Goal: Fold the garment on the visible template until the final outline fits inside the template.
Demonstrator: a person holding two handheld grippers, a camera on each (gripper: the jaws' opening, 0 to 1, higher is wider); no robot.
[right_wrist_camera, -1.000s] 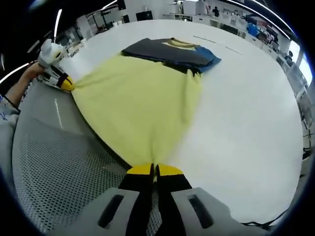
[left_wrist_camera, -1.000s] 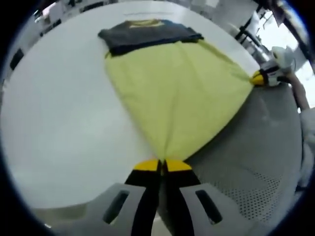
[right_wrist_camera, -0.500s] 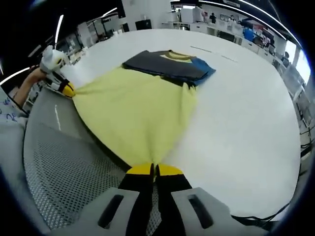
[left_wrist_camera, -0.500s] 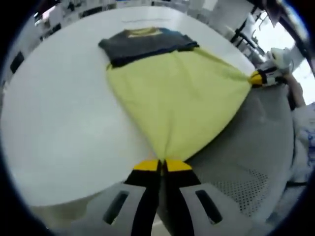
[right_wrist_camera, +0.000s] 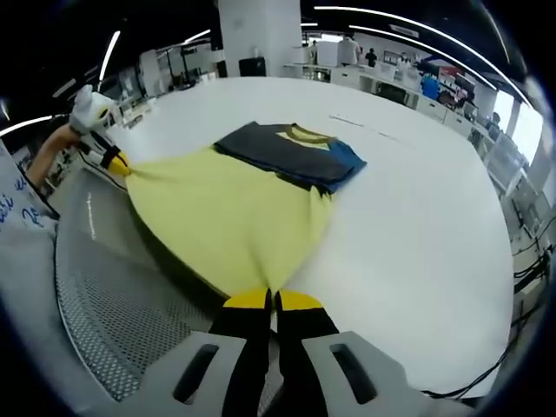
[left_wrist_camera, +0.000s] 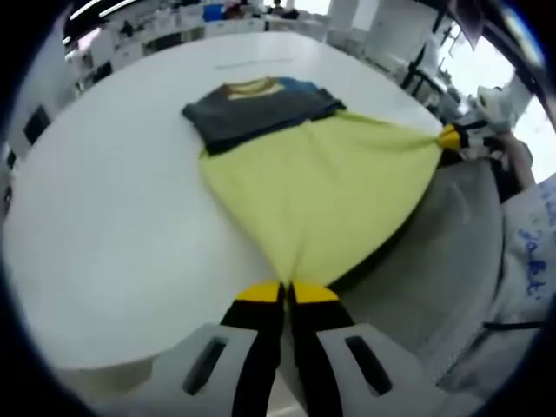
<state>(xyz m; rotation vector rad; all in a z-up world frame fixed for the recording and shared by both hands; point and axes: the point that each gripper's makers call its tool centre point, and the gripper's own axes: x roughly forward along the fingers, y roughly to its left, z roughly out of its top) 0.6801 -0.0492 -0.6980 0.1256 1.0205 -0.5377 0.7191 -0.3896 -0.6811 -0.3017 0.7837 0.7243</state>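
A garment lies on the white table [left_wrist_camera: 104, 208]: its yellow lower part [left_wrist_camera: 321, 187] is stretched taut toward me, its dark grey upper part [left_wrist_camera: 256, 109] with a yellow collar and blue sleeve rests flat farther away. My left gripper [left_wrist_camera: 286, 294] is shut on one corner of the yellow hem. The right gripper [left_wrist_camera: 452, 137] grips the other corner at the right of the left gripper view. In the right gripper view the yellow cloth [right_wrist_camera: 221, 221] runs from my right gripper [right_wrist_camera: 272, 300] to the left gripper [right_wrist_camera: 113, 161]; the grey part [right_wrist_camera: 278, 152] lies beyond.
A grey perforated surface [right_wrist_camera: 113, 295] lies below the table edge near me. A person's sleeve [left_wrist_camera: 530, 261] and hand show beside it. Desks and equipment stand far behind the table [right_wrist_camera: 417, 200].
Both grippers have lifted and pulled back with the hem, so the yellow cloth looks smaller and more of the table and room shows. The grey part has stayed flat.
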